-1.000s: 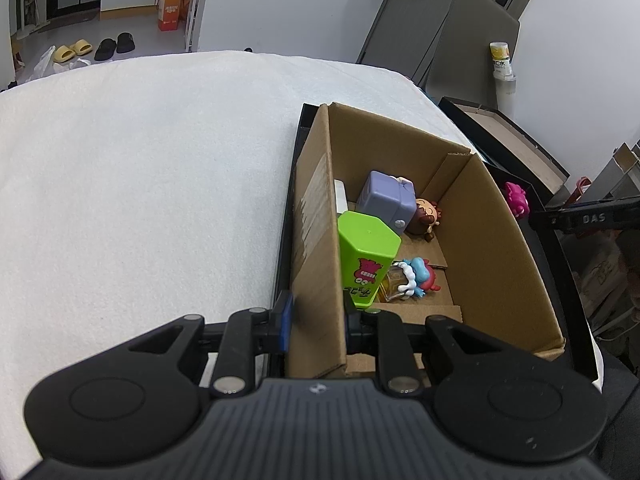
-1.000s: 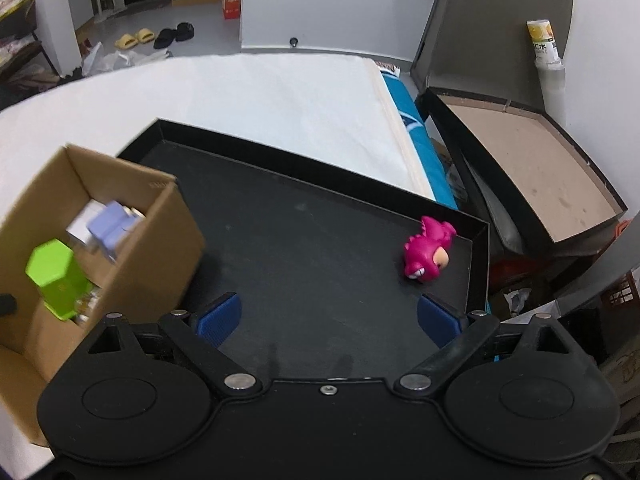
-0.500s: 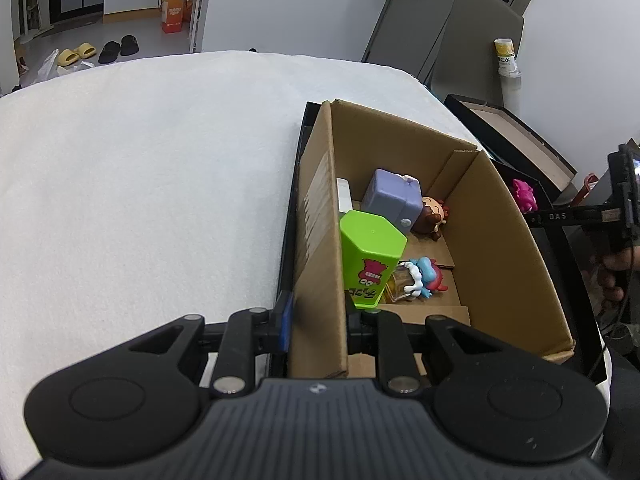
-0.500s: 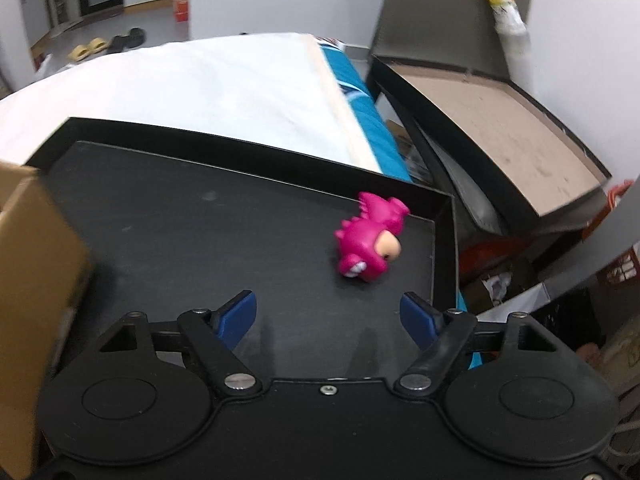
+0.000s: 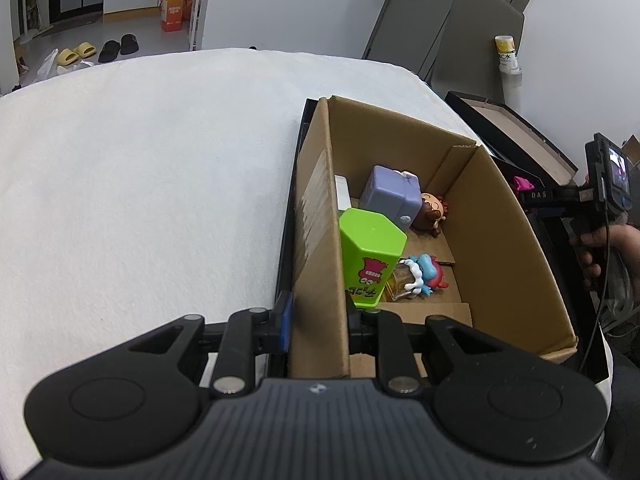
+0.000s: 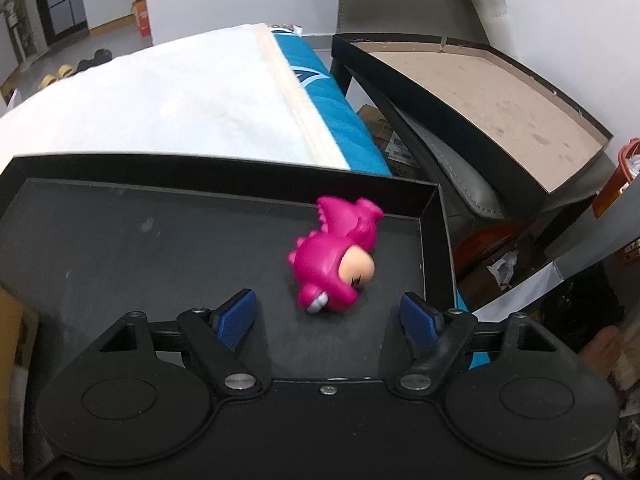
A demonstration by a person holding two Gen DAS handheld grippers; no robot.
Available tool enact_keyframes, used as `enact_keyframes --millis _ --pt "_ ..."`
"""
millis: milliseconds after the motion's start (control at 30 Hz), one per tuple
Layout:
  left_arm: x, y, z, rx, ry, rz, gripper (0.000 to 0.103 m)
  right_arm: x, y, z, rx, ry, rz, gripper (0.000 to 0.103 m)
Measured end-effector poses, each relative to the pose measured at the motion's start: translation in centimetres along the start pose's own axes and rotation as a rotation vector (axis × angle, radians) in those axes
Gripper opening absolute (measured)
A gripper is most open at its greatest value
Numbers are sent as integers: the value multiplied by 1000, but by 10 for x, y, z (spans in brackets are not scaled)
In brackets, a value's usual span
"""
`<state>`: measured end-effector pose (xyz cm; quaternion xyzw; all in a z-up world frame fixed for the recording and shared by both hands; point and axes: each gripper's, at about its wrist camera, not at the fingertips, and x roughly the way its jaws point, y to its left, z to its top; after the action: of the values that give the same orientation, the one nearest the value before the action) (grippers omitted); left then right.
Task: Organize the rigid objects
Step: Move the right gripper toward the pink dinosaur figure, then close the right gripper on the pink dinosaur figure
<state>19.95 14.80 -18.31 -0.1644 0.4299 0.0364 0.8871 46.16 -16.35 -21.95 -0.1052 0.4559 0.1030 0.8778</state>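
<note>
My left gripper is clamped on the near end of the left wall of the box, one blue pad outside the cardboard and the other finger inside, the jaws nearly together with only the wall between them. My right gripper has its blue pads standing apart with nothing between them; the jaws have narrowed somewhat in the last second and hold nothing. Just ahead of those pads, a little right of the midline, the pink toy lies on its side on the floor of the black tray, near the tray's far right corner, clear of both fingers. In the left view I see the same toy as a small pink shape beyond the box's right wall, and my right hand on its gripper handle at the frame's right edge. Inside the box, closest to my left fingers, a green hexagonal carton stands tilted against the left wall; a blue-haired figure lies touching its right side, a purple cube sits farther back, and a brown-haired figure lies just beside the cube. The box sits in the tray, and the tray rests on a white cloth. Beyond the tray's right rim in the right view are a teal strip and a tilted black lid with a brown inner face.
</note>
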Motion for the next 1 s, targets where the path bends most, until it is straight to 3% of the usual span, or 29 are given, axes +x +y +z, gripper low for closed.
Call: enact_keyframes --millis 167,200,233,400,1000 --pt "0 0 0 0 0 2 20 9 -10 9 75 4 2 72" --pt "0 -1 0 -1 0 2 20 9 -11 10 77 0 2 53" --pt "0 -1 0 -1 1 2 20 7 -11 11 73 -11 6 41" --pt "0 -1 0 1 0 2 20 -2 -6 12 44 29 13 41" --pt "0 1 0 -5 3 -5 20 -83 35 17 -95 -18 37 41"
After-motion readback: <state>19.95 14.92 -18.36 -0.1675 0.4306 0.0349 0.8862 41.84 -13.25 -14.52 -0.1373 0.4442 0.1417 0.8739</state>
